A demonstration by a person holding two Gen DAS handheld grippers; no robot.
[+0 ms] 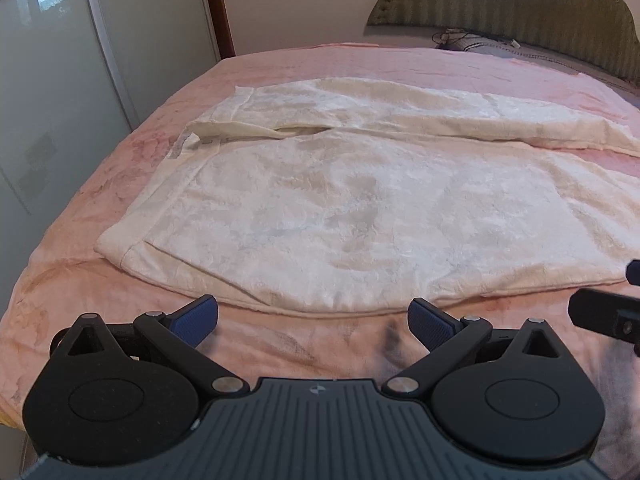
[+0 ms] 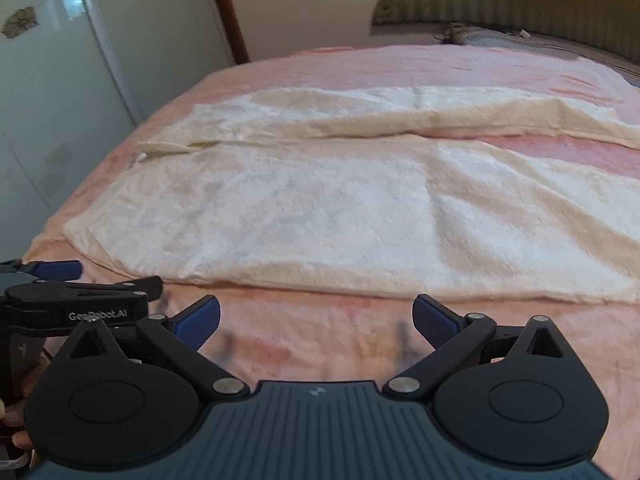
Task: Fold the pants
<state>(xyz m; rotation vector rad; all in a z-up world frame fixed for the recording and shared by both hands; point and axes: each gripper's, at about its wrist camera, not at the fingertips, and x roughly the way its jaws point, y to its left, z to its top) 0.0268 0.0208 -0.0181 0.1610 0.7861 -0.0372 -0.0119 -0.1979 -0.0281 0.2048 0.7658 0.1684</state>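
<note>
Cream fleece pants (image 1: 360, 208) lie spread flat on a pink bedspread (image 1: 100, 292), waistband at the left, both legs running off to the right with a strip of pink showing between them. In the right wrist view the pants (image 2: 340, 216) look the same, near leg closest to me. My left gripper (image 1: 314, 322) hovers open just short of the near hem, nothing between its blue pads. My right gripper (image 2: 316, 320) is open too, over the bedspread (image 2: 320, 340) in front of the near leg. The left gripper (image 2: 60, 280) also shows at the left edge of the right wrist view.
A padded headboard (image 1: 520, 0) and a grey pillow (image 1: 480, 46) sit at the far end of the bed. Frosted wardrobe doors (image 1: 52, 80) stand along the left side. A hand (image 2: 12, 432) shows at the lower left of the right wrist view.
</note>
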